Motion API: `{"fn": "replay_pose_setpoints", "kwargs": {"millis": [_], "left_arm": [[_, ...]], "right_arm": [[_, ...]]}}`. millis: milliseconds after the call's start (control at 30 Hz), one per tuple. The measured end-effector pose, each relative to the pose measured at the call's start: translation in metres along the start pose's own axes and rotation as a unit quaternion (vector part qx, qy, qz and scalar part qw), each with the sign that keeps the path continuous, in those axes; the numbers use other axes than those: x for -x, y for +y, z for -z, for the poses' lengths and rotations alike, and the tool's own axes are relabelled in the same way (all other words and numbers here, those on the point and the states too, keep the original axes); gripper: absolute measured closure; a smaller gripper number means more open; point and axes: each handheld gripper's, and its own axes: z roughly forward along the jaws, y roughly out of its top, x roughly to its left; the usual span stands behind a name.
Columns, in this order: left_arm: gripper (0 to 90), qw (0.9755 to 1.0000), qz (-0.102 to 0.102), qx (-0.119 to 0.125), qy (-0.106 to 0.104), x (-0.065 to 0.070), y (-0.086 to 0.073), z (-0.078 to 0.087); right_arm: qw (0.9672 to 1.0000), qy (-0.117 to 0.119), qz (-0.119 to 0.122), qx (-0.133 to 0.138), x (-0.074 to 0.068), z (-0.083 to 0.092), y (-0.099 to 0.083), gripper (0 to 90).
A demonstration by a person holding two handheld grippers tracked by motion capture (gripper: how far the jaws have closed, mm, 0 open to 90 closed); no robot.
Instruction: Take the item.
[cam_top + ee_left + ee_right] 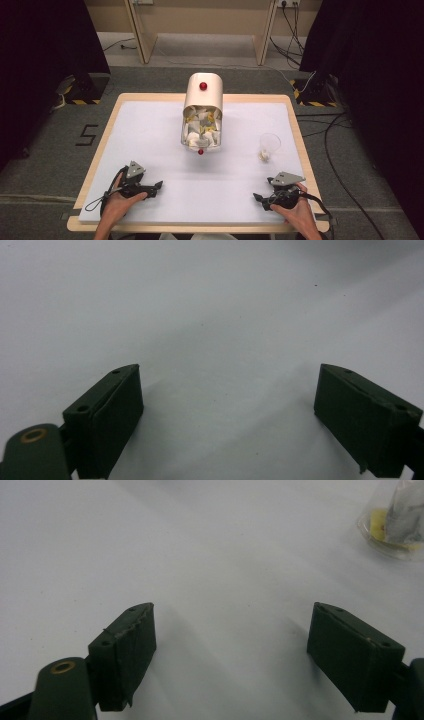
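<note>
Clear plastic cup (270,143) holding a crumpled scrap lies tipped on the white mat just ahead of your right gripper (261,197), whose empty jaws gape wide, far from your equally open left gripper (156,186).

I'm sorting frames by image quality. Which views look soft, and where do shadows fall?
High view: evenly lit, dark edges. Left gripper view: soft; faint shadows on the white table sheet. Right gripper view: clear plastic cup blurred at the top right corner.
</note>
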Motion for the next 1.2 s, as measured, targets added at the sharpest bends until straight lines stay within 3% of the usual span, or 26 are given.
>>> {"fn": "replay_pose_setpoints", "kwargs": {"millis": [500,833,1200], "left_arm": [[11.7,1.0000,0.000,-0.001,0.000,0.000,0.000,0.000],[11.7,1.0000,0.000,0.000,0.000,0.000,0.000,0.000],[11.7,1.0000,0.000,0.000,0.000,0.000,0.000,0.000]], "right_arm": [[0.9999,0.000,0.011,-0.003,-0.005,0.004,-0.005,17.0],[0.9996,-0.005,0.003,0.029,-0.008,0.009,-0.018,17.0],[0.9995,-0.005,0.004,0.031,-0.008,0.009,-0.019,17.0]]}}
